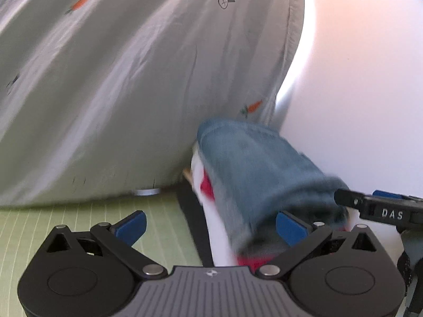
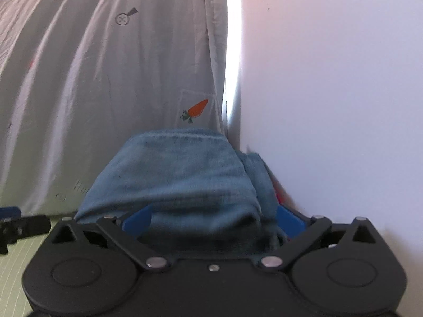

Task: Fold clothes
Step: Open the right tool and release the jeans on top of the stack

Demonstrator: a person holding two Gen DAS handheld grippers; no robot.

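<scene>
A folded blue denim garment (image 1: 253, 174) rests on a white and red cloth (image 1: 211, 211) beside the white wall. My left gripper (image 1: 211, 227) is open low over the green mat, and the bundle's near end reaches in by its right pad (image 1: 289, 228). In the right wrist view the denim garment (image 2: 179, 179) lies over and between the fingers of my right gripper (image 2: 214, 220), whose jaws stand wide apart. The right gripper (image 1: 380, 208) also shows at the bundle's right end in the left wrist view. The left gripper (image 2: 15, 224) appears at the far left of the right wrist view.
A grey sheet with carrot prints (image 1: 119, 92) hangs behind the bundle, also seen as the grey sheet (image 2: 105, 79) in the right wrist view. A white wall (image 2: 330, 92) closes the right side. A green lined mat (image 1: 66, 224) covers the floor, with a dark strip (image 1: 193, 227) across it.
</scene>
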